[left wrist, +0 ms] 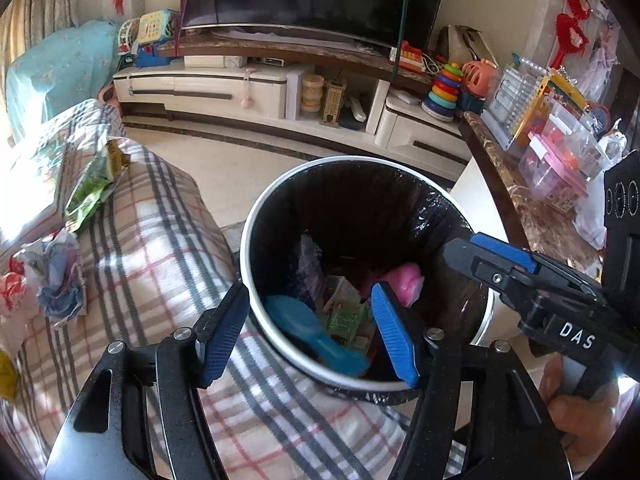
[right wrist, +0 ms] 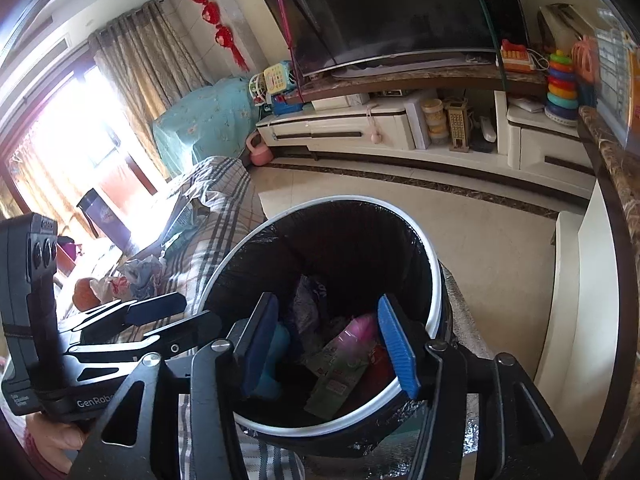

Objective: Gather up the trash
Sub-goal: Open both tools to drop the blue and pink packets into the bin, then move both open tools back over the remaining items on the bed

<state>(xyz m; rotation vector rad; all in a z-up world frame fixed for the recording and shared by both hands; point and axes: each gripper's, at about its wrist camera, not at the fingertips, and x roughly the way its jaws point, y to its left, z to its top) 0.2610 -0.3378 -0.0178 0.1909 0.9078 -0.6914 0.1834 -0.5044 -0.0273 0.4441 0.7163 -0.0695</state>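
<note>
Over the black-lined round trash bin (left wrist: 362, 184), the left hand-held gripper (left wrist: 310, 334) stood apart and empty; the crumpled green foil wrapper (left wrist: 94, 184) on the checked sofa cover (left wrist: 160, 248) looked light, crushable, best pinched at an edge. From the right wrist, the right hand-held gripper (right wrist: 330, 350) was likewise apart, empty, above that bin.

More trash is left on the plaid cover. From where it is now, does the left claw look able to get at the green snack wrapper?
Probably yes. The left claw is open and empty over the bin; the green snack wrapper lies uncovered on the plaid cover, with nothing between them.
</note>
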